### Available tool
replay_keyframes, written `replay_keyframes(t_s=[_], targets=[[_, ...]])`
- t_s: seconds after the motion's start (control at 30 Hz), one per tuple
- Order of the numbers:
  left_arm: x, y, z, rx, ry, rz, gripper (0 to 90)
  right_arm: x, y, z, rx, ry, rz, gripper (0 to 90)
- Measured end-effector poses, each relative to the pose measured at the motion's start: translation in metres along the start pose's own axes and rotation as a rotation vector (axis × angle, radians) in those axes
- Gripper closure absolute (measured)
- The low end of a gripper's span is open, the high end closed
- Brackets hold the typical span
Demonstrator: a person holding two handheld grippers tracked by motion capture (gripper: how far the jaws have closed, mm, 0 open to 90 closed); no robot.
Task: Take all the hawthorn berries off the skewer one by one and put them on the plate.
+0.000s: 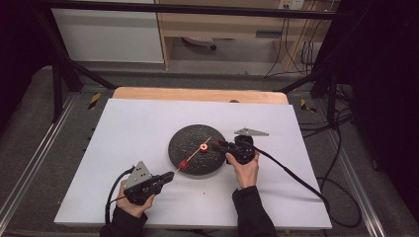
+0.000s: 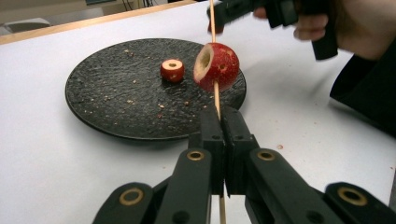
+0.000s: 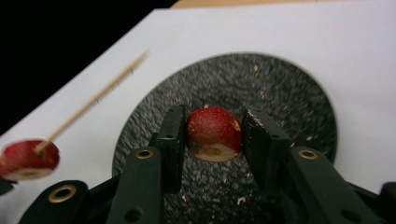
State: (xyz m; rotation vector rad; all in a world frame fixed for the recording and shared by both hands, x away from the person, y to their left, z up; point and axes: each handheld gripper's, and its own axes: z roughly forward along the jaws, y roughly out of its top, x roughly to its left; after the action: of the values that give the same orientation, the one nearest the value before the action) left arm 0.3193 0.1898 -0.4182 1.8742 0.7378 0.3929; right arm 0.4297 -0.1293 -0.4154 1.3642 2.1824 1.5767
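Skewer (image 2: 216, 93): thin wooden stick clamped between the closed jaws of the left gripper (image 1: 168, 176), slanting over the near edge of the plate, one red fruit piece (image 2: 216, 65) threaded on it.
Surface: white board (image 1: 128, 133) laid on a wooden table (image 1: 197, 94), with small crumbs beside the plate.
Room: grey floor, black frame rails, cables trailing to the right, a pale cabinet at the back.
Plate (image 1: 190, 136): round, dark, rough, near the board's middle, dotted with crumbs.
On the plate: a small red fruit ring (image 2: 172, 70), hollow in the middle.
Right gripper (image 1: 221, 144): at the plate's right edge, jaws clamped on a second fruit piece (image 3: 215, 134), cut face down.
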Motion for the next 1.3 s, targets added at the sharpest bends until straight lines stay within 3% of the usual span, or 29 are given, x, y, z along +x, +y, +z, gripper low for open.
replay_keyframes(t_s=[0.03, 0.27, 0.57, 0.77, 0.97, 1.1, 1.3], targets=[[0.0, 0.0, 0.0, 0.002, 0.0, -0.003, 88.3, 0.0, -0.007, 0.008, 0.028, -0.005, -0.002, 61.9], [0.001, 0.0, 0.0, 0.006, 0.005, -0.007, 88.3, -0.001, -0.02, 0.022, 0.074, -0.019, -0.011, 61.8], [0.001, 0.0, 0.0, 0.012, 0.006, -0.01, 88.3, -0.001, -0.024, 0.024, 0.09, -0.036, -0.038, 57.1], [0.002, 0.0, 0.0, 0.014, 0.01, -0.009, 88.3, 0.006, -0.015, 0.006, 0.028, 0.002, -0.057, 44.0], [0.001, 0.0, 0.001, 0.016, 0.012, -0.008, 88.3, 0.018, -0.013, -0.012, -0.034, 0.069, -0.057, 22.0], [0.0, 0.0, 0.002, 0.017, 0.01, -0.004, 88.3, 0.025, -0.017, -0.017, -0.034, 0.108, -0.049, 11.8], [-0.004, 0.0, 0.006, 0.019, 0.007, 0.005, 88.3, 0.033, -0.024, -0.018, -0.038, 0.11, -0.045, 5.3]])
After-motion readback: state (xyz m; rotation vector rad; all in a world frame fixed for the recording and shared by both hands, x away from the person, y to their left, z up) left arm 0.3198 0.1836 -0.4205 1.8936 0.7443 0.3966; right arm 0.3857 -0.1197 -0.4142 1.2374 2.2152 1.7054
